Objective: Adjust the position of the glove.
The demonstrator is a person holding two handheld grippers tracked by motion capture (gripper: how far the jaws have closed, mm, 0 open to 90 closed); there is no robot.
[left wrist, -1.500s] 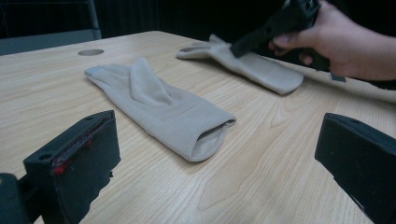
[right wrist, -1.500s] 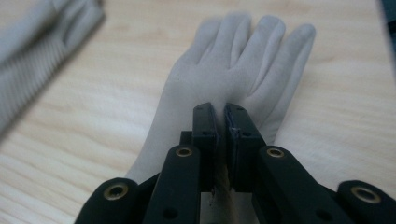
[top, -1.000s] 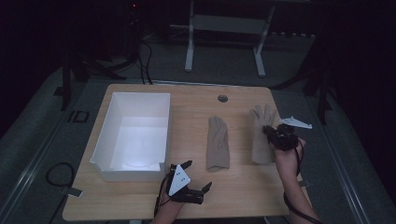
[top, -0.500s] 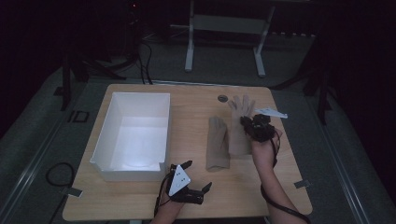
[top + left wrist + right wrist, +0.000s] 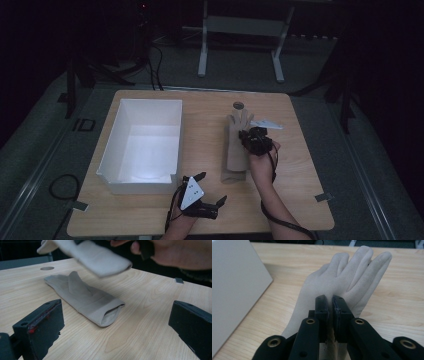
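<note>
the right gripper (image 5: 256,140) is clenched on a beige glove (image 5: 95,255), carried above the second glove (image 5: 235,150) lying flat on the table (image 5: 300,200). the lying glove's long axis runs away from the person, cuff nearest. the white box (image 5: 115,145) lies to its left. the left gripper (image 5: 200,200), jaws apart, rests nearer the box.

No text, label, brand, number or sign can be read anywhere in these views. The beige gloves (image 5: 85,298), the white box (image 5: 142,145), the wooden counter (image 5: 300,200) and the black fingers (image 5: 322,312) all show plain, unmarked surfaces. The small pieces of tape at the counter's near corners (image 5: 322,197) are blank as far as can be told, being too small to judge.
</note>
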